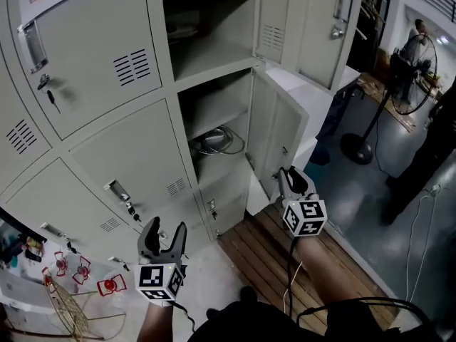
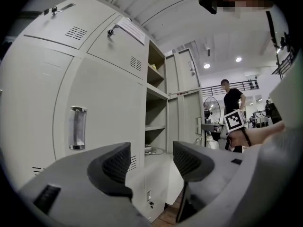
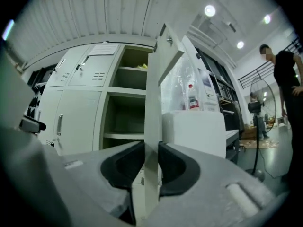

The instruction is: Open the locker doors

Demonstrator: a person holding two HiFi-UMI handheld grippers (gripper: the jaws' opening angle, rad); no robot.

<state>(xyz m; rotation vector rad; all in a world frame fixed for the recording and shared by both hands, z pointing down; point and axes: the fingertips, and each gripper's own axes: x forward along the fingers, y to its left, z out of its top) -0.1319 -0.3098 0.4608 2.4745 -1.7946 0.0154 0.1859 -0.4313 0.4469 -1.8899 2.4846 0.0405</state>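
Grey metal lockers [image 1: 107, 84] fill the left and top of the head view. The middle column's door [image 1: 274, 130] is swung out to the right, baring a compartment with coiled cables [image 1: 216, 141]. My right gripper [image 1: 287, 179] is shut on the free edge of that door [image 3: 151, 126], with a pad pressed on either side of the thin panel. My left gripper [image 1: 164, 235] hangs open and empty in front of the lower lockers. In the left gripper view it [image 2: 151, 162] faces a closed door with a chrome handle [image 2: 77, 127].
Wooden slats [image 1: 285, 262] cover the floor under my right gripper. A white chest [image 1: 313, 84] stands behind the open door. A standing fan [image 1: 388, 98] and a person in black [image 1: 427, 155] are at the right. Red fan-like items [image 1: 107, 285] and a wire frame lie at bottom left.
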